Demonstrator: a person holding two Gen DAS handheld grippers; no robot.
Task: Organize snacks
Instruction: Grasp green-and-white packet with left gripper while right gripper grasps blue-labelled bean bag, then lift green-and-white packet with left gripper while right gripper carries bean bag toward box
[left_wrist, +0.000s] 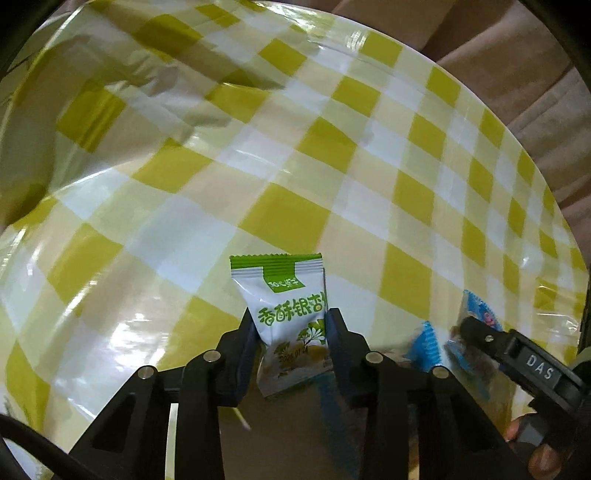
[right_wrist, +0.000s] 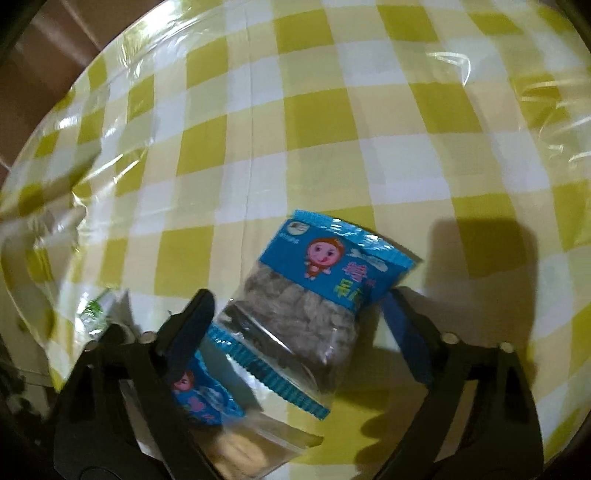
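Yellow-green and white checks cover the table (right_wrist: 332, 122), under a glossy clear sheet that wrinkles near its edges; brown upholstery (left_wrist: 517, 55) shows beyond the far edge in my left view. My left gripper (left_wrist: 291, 325) is clenched on a small white and green snack packet (left_wrist: 286, 310), both pads pressed against its sides, the packet standing upright between them with its green crimped top pointing away from me. My right gripper (right_wrist: 299, 306) is spread wide around a blue-topped bag of brownish snack pieces (right_wrist: 306, 295), which lies tilted on the cloth; the right pad sits just beside the bag's blue band and the left finger is close to its lower side, but I cannot tell whether either one touches it. A second blue bag of the same kind (right_wrist: 203, 395) lies partly under the left finger, nearer the table's near edge. From the left camera I see the right gripper low at the right, beside those blue bags.
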